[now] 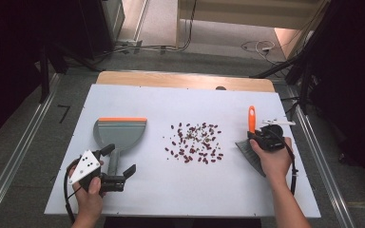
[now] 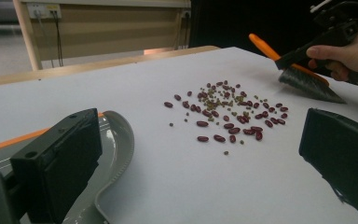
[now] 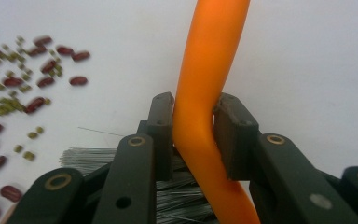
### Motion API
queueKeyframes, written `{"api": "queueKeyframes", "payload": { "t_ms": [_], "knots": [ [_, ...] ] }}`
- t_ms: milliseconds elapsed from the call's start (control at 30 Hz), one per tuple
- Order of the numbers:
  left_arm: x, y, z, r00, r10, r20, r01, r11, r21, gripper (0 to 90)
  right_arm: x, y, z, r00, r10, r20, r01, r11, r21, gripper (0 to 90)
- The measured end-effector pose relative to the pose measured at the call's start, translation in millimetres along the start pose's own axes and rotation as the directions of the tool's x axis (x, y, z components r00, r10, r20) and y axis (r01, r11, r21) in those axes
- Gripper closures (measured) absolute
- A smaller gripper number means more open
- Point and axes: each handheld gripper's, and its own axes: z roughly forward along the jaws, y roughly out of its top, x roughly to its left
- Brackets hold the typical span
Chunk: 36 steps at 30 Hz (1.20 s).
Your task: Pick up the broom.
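**A:** So what was the layout? Biggest thing first.

**B:** The white board [image 1: 180, 185] took up most of the high view, with a strip of wooden table [image 1: 185, 80] poking out past its top edge. Loads of bare white along the bottom and through the lower middle of the frame, so plenty of room to move there.

**A:** And the dustpan?

**B:** The grey dustpan [image 1: 121, 133] sat left of centre, orange lip toward the top, handle pointing down the frame. The left gripper [image 1: 119, 167] was at the lower left with its jaws spread wide, one on each side of the handle, not squeezing it as far as I could tell.

**A:** The brush?

**B:** Over at centre right, near the board's right edge. The right gripper [image 3: 193, 140] was clamped on the brush's orange handle [image 3: 205, 74], pads pressed against it from both sides. The bristles [image 1: 249, 154] fanned out toward the lower part of the frame, touching the board.

**A:** The mess?

**B:** The beans [image 1: 195, 141], red ones mixed with small green ones, were scattered in the middle, a clear gap between them and the dustpan, a narrower one to the brush.
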Motion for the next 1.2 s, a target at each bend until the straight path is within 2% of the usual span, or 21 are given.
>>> {"api": "queueKeyframes", "payload": {
  "t_ms": [33, 100, 133, 167, 200, 233, 267, 300, 333, 400, 467, 600, 633, 667, 800, 833, 900, 967, 1000, 1067, 1200],
  "knots": [
    [-0.2, 0.0, 0.2, 1.0, 0.003, 0.0, -0.003, 1.0, 0.001, 0.3, -3.7, -5.8, -9.2, 0.9995, 0.03, -0.012, -0.031, 0.997, -0.067, 67.8],
    [-1.1, 0.2, 0.8, 1.0, 0.002, 0.0, -0.002, 1.0, 0.002, 0.3, -7.8, -11.2, -17.9, 0.9975, 0.05, -0.05, -0.056, 0.99, -0.131, 67.9],
    [-1.4, 0.3, 1.1, 1.0, 0.005, 0.002, -0.005, 1.0, 0.003, 0.3, -7.8, -11.2, -17.9, 0.9975, 0.05, -0.05, -0.056, 0.99, -0.131, 67.9],
    [-1.9, 0.3, 1.3, 1.0, 0.007, 0.004, -0.007, 1.0, 0.004, 0.3, -10.7, -15.7, -25.5, 0.9961, 0.063, -0.062, -0.073, 0.982, -0.177, 68.0],
    [-2.4, 0.3, 1.7, 1.0, 0.006, 0.004, -0.006, 1.0, 0.002, 0.3, -10.7, -15.7, -25.5, 0.9961, 0.063, -0.062, -0.073, 0.982, -0.177, 68.0],
    [-3.1, 0.4, 2.1, 0.9999, 0.011, 0.008, -0.011, 0.9999, 0.004, 0.3, -12.2, -20.8, -32.3, 0.996, 0.062, -0.064, -0.075, 0.97, -0.231, 68.0],
    [-4.3, 0.9, 2.8, 0.9997, 0.019, 0.016, -0.019, 0.9998, 0.005, 0.3, -13.0, -23.4, -35.5, 0.9948, 0.065, -0.079, -0.083, 0.962, -0.259, 68.1],
    [-4.3, 0.9, 2.8, 0.9997, 0.019, 0.016, -0.019, 0.9998, 0.005, 0.3, -14.5, -26.0, -38.8, 0.9923, 0.063, -0.107, -0.092, 0.949, -0.302, 68.1],
    [-4.8, 1.2, 2.6, 0.9995, 0.025, 0.019, -0.025, 0.9996, 0.009, 0.3, -15.4, -26.8, -41.6, 0.9895, 0.07, -0.126, -0.108, 0.94, -0.323, 68.3],
    [-4.8, 1.2, 2.4, 0.9993, 0.03, 0.023, -0.03, 0.9995, 0.008, 0.3, -14.7, -26.6, -47.9, 0.9896, 0.079, -0.12, -0.117, 0.926, -0.36, 68.4],
    [-4.4, 0.9, 2.7, 0.9992, 0.03, 0.026, -0.03, 0.9995, 0.01, 0.3, -13.1, -25.8, -54.1, 0.9871, 0.08, -0.139, -0.129, 0.91, -0.394, 68.5],
    [-9.7, 2.0, 3.6, 0.9985, 0.033, 0.043, -0.033, 0.9994, 0.005, 0.3, -6.2, -23.3, -63.5, 0.9846, 0.062, -0.164, -0.128, 0.894, -0.429, 68.6],
    [-9.7, 2.0, 3.6, 0.9985, 0.033, 0.043, -0.033, 0.9994, 0.005, 0.3, -6.2, -23.3, -63.5, 0.9846, 0.062, -0.164, -0.128, 0.894, -0.429, 68.6],
    [-11.5, 2.5, 3.8, 0.9981, 0.04, 0.048, -0.04, 0.9992, 0.007, 0.3, -2.0, -21.8, -67.3, 0.9828, 0.051, -0.177, -0.126, 0.887, -0.445, 68.6],
    [-18.2, 3.8, 5.3, 0.9967, 0.043, 0.068, -0.044, 0.999, 0.002, 0.3, 7.8, -18.6, -75.2, 0.9802, 0.033, -0.195, -0.123, 0.873, -0.472, 68.6],
    [-19.6, 4.1, 5.7, 0.9967, 0.039, 0.071, -0.04, 0.9992, 0.0, 0.3, 7.8, -18.6, -75.2, 0.9802, 0.033, -0.195, -0.123, 0.873, -0.472, 68.6],
    [-21.9, 4.5, 6.4, 0.9962, 0.014, 0.086, -0.013, 0.9999, -0.01, 0.3, 17.7, -16.3, -79.8, 0.98, 0.009, -0.199, -0.106, 0.868, -0.484, 68.6],
    [-24.2, 4.8, 6.9, 0.9952, 0.002, 0.098, -0.001, 0.9999, -0.014, 0.3, 21.3, -15.8, -80.7, 0.98, -0.001, -0.199, -0.098, 0.868, -0.486, 68.6],
    [-25.5, 5.1, 7.0, 0.9948, 0.003, 0.102, -0.002, 0.9999, -0.017, 0.3, 28.4, -15.1, -81.0, 0.979, -0.018, -0.203, -0.085, 0.869, -0.488, 68.6],
    [-28.8, 6.2, 7.1, 0.9942, 0.01, 0.107, -0.008, 0.9998, -0.019, 0.3, 31.0, -15.2, -81.1, 0.9784, -0.021, -0.206, -0.084, 0.869, -0.488, 68.6],
    [-34.3, 7.4, 9.0, 0.9914, 0.005, 0.131, -0.003, 0.9998, -0.02, 0.3, 51.1, -14.3, -79.4, 0.9705, -0.063, -0.233, -0.061, 0.871, -0.488, 68.6]
  ]
}}
